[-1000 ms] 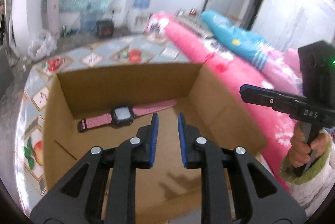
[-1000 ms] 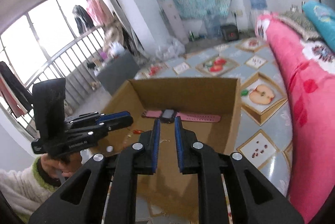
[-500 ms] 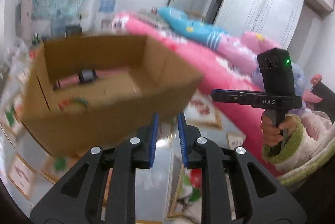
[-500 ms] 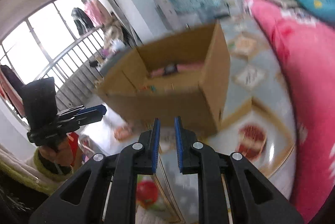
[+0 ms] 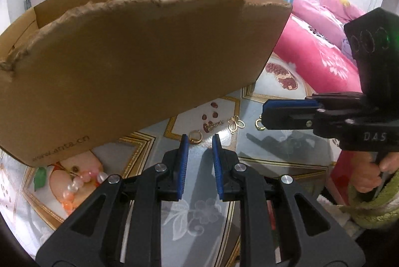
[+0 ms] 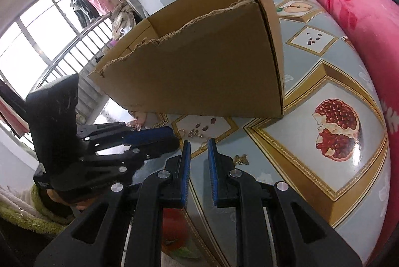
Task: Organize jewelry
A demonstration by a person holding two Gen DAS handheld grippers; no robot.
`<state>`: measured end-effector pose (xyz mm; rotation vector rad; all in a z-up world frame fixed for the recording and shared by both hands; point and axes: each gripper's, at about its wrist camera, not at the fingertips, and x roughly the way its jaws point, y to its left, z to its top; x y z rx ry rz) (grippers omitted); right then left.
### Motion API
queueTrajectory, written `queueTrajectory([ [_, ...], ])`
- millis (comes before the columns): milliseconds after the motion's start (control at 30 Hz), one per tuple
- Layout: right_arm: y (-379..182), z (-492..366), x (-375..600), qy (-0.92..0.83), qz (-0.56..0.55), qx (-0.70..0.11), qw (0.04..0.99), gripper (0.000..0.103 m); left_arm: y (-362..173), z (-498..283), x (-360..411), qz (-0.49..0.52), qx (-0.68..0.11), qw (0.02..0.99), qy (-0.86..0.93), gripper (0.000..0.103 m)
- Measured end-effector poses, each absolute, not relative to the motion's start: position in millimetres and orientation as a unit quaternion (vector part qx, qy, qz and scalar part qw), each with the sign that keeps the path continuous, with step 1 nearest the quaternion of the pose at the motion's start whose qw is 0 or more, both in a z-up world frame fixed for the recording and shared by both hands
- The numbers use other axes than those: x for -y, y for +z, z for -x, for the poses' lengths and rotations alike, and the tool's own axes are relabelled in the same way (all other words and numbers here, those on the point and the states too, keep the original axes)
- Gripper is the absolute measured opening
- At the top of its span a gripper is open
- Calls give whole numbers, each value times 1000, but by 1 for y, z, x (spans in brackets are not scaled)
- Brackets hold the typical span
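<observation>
A brown cardboard box (image 5: 129, 62) stands on the table, its near wall facing me; it also shows in the right wrist view (image 6: 199, 72). Small gold jewelry lies in front of it: a ring (image 5: 195, 136), a chain piece (image 5: 212, 127), a butterfly charm (image 5: 235, 123) and a hoop (image 5: 259, 124). A pink bead bracelet (image 5: 77, 183) lies at the left. My left gripper (image 5: 199, 139) is slightly open and empty, just before the ring. My right gripper (image 6: 199, 142) is slightly open and empty, low over the table, with the butterfly charm (image 6: 240, 159) just to its right.
The table (image 6: 311, 167) has a glossy fruit-print cover. A pink quilt (image 6: 361, 17) lies along the right side. A window with railings (image 6: 49, 42) is at the left.
Both grippers have pulled back from above the box and dropped low to the table in front of it. The watch inside the box is now hidden by the near wall.
</observation>
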<state>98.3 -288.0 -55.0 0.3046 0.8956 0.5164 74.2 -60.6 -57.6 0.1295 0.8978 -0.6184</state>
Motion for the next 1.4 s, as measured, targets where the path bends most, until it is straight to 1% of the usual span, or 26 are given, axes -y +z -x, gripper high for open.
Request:
queueTrajectory([
  [533,-53,-93,296,238,-149,-418,864,15,-60,-74,77,-103,-414,859,-282,17],
  [600,-53,-92,296,238,-151,-418,864,15,-61,-76,78,-109,-414,859,-280,16],
  [667,-52,-91,296,236,-152,-416,865,15,-61,-77,82,-119,-413,861,-274,10],
  [900,-48,-84,299,231,-154,-408,870,15,-60,-77,85,-137,-418,858,-266,10],
  [1200,-40,-74,300,223,-146,-399,877,15,-60,-74,77,-118,-418,859,-272,10],
  [1233,-39,-73,299,222,-143,-398,879,15,-60,-74,74,-114,-417,860,-272,8],
  [1267,-38,-73,298,221,-138,-398,880,15,-58,-73,71,-110,-415,861,-273,0],
  [1400,-38,-73,287,219,-114,-404,881,15,-58,-74,64,-98,-418,862,-269,0],
])
